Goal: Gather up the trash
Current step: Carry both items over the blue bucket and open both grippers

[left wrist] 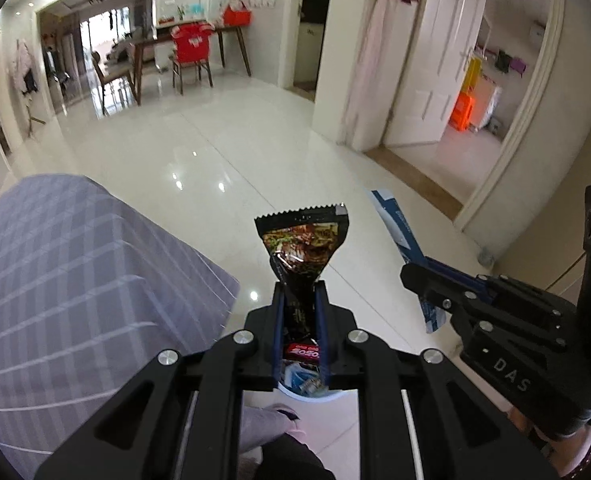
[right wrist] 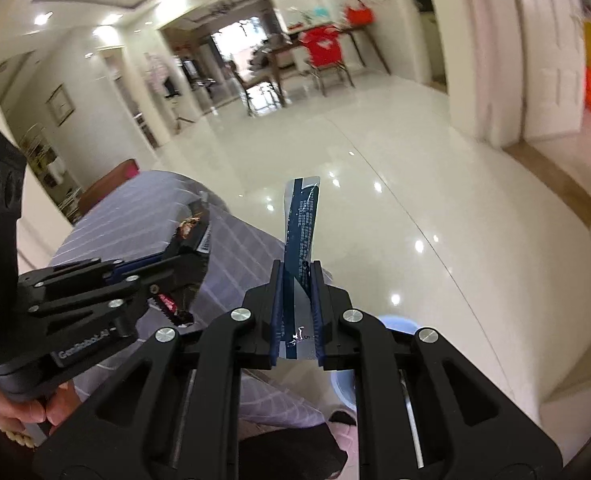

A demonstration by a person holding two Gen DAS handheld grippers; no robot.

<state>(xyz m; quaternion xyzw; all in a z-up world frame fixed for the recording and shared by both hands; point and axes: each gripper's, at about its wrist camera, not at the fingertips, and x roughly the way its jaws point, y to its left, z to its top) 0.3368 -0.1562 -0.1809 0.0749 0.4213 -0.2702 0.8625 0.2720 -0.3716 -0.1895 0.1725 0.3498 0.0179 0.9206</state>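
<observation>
Left wrist view has my left tongs clamped low on the dark wrapper, right above the bin, my right tongs pinching the blue sachet beside it; both look featherlight, crinkly and slick, so I grip deep.

Bright ceiling spotlights glare off the glossy floor; fisheye edges curve, right view motion-blurred.
</observation>
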